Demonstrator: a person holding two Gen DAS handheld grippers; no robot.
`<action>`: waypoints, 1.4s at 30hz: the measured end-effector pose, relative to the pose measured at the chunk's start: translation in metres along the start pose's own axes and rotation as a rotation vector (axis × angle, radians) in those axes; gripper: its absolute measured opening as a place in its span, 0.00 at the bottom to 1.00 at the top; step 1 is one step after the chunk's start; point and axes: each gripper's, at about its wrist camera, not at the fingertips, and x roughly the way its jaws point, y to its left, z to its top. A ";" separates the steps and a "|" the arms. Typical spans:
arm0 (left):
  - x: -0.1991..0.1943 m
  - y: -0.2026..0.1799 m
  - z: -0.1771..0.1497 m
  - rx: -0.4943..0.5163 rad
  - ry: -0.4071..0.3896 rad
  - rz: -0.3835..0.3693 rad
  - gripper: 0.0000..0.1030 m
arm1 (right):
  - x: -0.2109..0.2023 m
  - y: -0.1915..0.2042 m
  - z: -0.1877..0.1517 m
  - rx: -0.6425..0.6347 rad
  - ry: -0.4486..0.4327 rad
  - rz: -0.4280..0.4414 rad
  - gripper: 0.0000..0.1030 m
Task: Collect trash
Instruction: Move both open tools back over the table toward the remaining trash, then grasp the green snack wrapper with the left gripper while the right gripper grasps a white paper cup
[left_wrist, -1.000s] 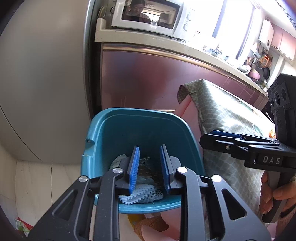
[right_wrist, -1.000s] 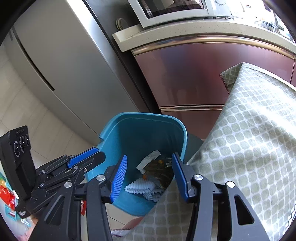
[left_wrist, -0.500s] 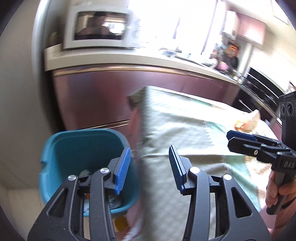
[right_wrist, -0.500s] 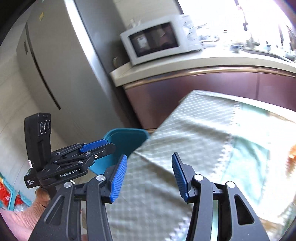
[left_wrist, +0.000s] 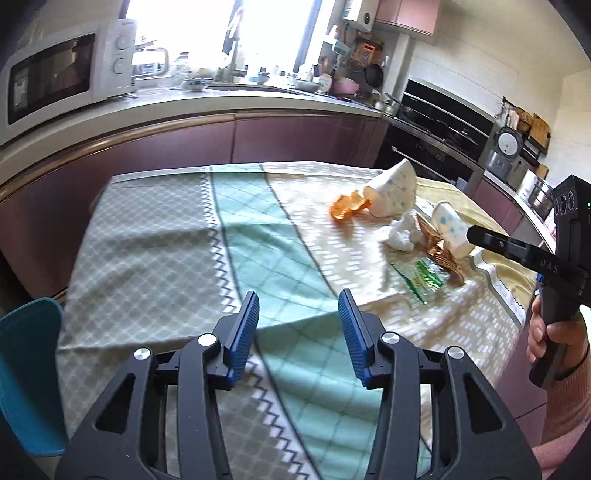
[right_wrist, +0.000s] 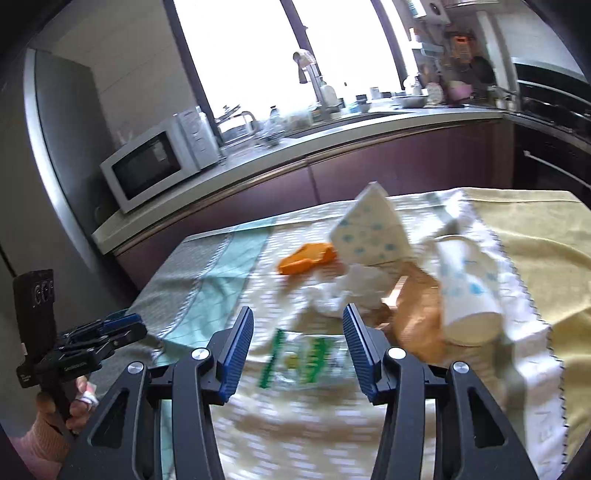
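A table covered by a patterned tablecloth (left_wrist: 236, 236) is seen from both wrists, its far edge running close along the purple cabinets (left_wrist: 295, 136) under the counter. The near and left parts of the cloth are bare, and wide open room is left there. A teal bin (left_wrist: 26, 373) is seen only in part at the left edge, below the table corner; its inside cannot be seen. The trash is gathered on the right half of the cloth: a spotted paper cup (right_wrist: 373, 230) lying tipped, a second paper cup (right_wrist: 467, 291) on its side with its mouth away from the camera, a brown paper scrap (right_wrist: 417, 317) touching it, crumpled white tissue (right_wrist: 347, 291), an orange wrapper (right_wrist: 304, 260) and a clear green-printed wrapper (right_wrist: 301, 358). The left gripper (left_wrist: 298, 314) is held half spread over bare cloth, nothing between its jaws. The right gripper (right_wrist: 297, 325) is likewise half spread and empty, above the clear wrapper
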 end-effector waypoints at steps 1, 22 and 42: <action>0.008 -0.009 0.003 0.011 0.007 -0.017 0.43 | -0.003 -0.013 0.001 0.018 -0.011 -0.029 0.48; 0.107 -0.095 0.016 0.030 0.208 -0.162 0.47 | 0.039 -0.109 -0.007 0.244 0.025 -0.063 0.65; 0.125 -0.104 0.018 0.002 0.236 -0.204 0.07 | 0.007 -0.111 -0.013 0.254 -0.050 0.009 0.58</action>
